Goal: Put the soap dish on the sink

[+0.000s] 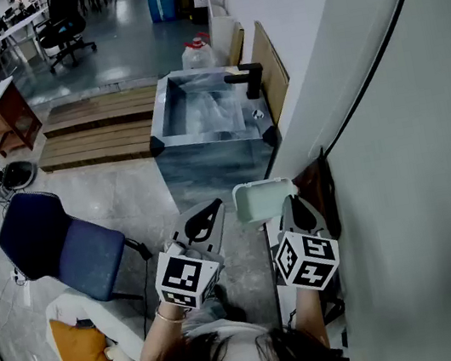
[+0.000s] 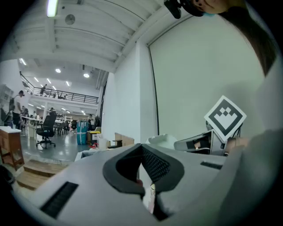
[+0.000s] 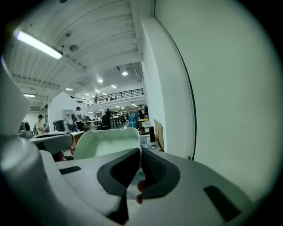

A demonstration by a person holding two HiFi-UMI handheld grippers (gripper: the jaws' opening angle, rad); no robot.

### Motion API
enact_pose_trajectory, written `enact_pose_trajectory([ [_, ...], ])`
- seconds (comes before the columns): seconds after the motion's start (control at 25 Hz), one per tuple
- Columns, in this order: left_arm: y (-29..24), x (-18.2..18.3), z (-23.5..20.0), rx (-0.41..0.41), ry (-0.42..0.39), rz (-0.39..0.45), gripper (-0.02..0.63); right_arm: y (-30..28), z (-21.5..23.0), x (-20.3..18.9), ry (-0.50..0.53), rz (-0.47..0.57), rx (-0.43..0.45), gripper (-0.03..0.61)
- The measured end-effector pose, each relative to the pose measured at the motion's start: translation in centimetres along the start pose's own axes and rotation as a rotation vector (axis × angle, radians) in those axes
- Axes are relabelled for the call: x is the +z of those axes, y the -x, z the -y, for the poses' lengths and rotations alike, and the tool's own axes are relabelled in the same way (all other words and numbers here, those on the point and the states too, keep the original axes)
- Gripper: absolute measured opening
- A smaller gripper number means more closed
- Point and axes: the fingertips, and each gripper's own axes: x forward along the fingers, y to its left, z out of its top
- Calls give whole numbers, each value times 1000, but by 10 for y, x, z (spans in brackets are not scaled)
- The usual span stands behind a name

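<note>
My right gripper (image 1: 287, 205) is shut on the near edge of a pale green soap dish (image 1: 263, 198), held in the air beside the white wall. In the right gripper view the soap dish (image 3: 107, 143) spreads out just beyond the closed jaws (image 3: 140, 154). The sink (image 1: 163, 113), a grey metal basin with a black faucet (image 1: 247, 79), stands on the floor farther ahead. My left gripper (image 1: 207, 217) hangs to the left of the dish, shut and holding nothing. From the left gripper view, the soap dish (image 2: 162, 140) and right gripper (image 2: 198, 143) show past the closed jaws (image 2: 141, 148).
A blue office chair (image 1: 62, 243) stands at the left. Wooden pallets (image 1: 100, 130) lie left of the sink. A water jug (image 1: 197, 53) and cardboard sheets (image 1: 271, 68) sit behind it. The white wall (image 1: 388, 121) runs along the right, with a brown object (image 1: 322, 187) against it.
</note>
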Motion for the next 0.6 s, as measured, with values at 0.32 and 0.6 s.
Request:
enact_pose_trajectory([
  [0.32, -10, -2, -38, -11, 2, -4, 9, -29, -19, 8, 0, 15, -7, 32],
  [0.6, -24, 0, -72, -24, 8, 21, 8, -60, -35, 13, 12, 3, -28, 32],
])
